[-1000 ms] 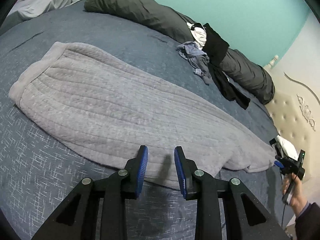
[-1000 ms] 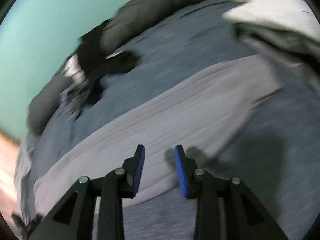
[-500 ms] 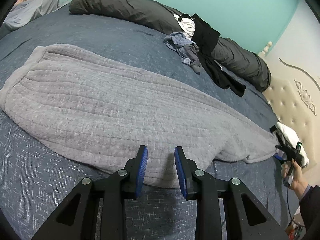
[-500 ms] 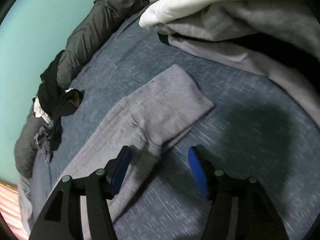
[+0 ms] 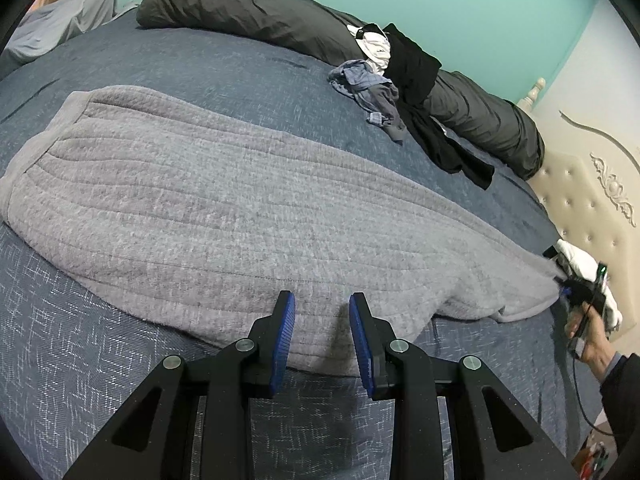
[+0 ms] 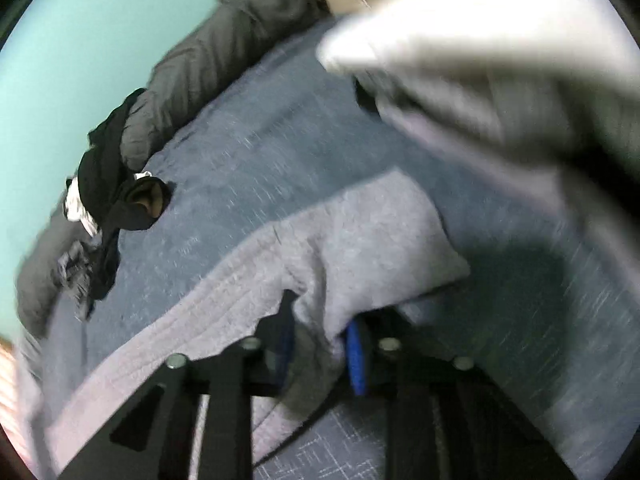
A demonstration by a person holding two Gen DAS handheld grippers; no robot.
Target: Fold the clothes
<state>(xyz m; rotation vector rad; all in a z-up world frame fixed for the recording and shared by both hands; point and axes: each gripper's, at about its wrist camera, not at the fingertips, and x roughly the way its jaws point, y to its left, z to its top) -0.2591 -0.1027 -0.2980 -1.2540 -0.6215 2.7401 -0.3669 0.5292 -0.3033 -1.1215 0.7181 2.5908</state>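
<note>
right hand-held gripper point(image 6: 318, 338) closing on grey garment point(image 6: 360, 240) edge.

Grey garment point(image 5: 224, 208): fuzzy ribbed cloth; bedspread point(image 5: 80, 360): woven, matt.

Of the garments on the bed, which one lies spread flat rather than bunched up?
The big grey ribbed garment, spread flat across the bed. The black clothes and the bluish piece lie crumpled against the dark roll.

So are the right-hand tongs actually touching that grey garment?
Touching. In the right wrist view the right tongs are closing with a bunched edge of the grey garment between the blue pads; the cloth lies against them.
</note>
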